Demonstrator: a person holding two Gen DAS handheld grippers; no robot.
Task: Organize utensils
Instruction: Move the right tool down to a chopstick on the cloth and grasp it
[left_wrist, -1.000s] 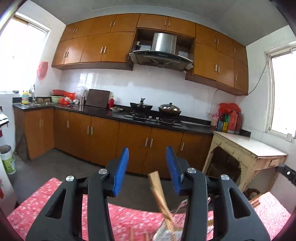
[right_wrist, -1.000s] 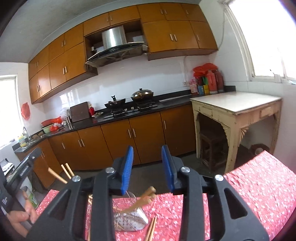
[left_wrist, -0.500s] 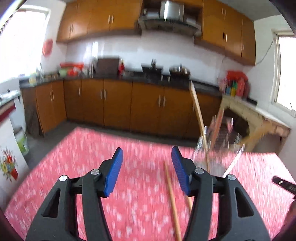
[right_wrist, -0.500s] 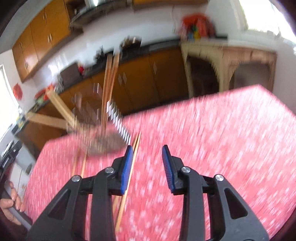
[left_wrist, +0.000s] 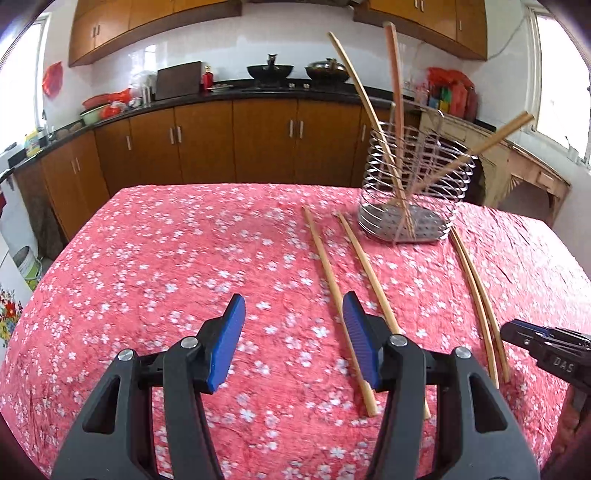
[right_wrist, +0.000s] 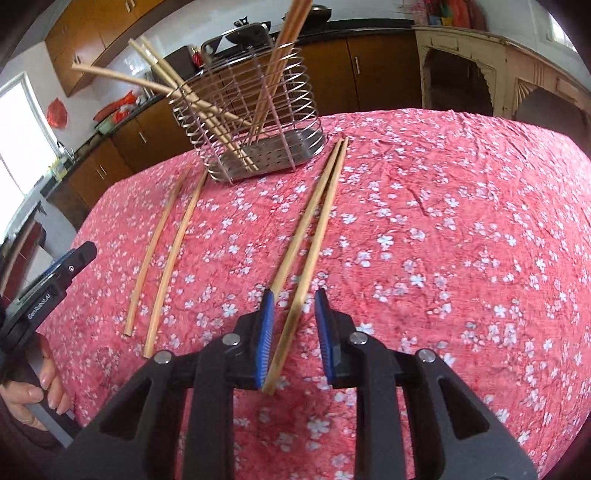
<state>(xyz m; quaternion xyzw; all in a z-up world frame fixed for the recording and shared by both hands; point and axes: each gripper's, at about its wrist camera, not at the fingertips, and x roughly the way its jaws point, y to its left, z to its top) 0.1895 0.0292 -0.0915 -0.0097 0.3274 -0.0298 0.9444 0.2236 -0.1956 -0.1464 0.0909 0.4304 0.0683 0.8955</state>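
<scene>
I see the red flowered tabletop (right_wrist: 461, 221) with the wire holder (right_wrist: 251, 122) at twelve o'clock. My right hand-held gripper (right_wrist: 293, 332) is closing, unclenched, around the near end of the right chopstick pair (right_wrist: 314, 218). My left hand-held gripper (left_wrist: 291, 343) hangs released, the left chopstick pair (left_wrist: 332, 280) just at its three o'clock.

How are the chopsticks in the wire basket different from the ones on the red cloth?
The chopsticks in the wire basket stand leaning, ends sticking up over the rim; the chopsticks on the cloth lie flat. The basket ones cross each other; the cloth ones lie in side-by-side pairs. Both sets are long, pale wooden sticks.
</scene>
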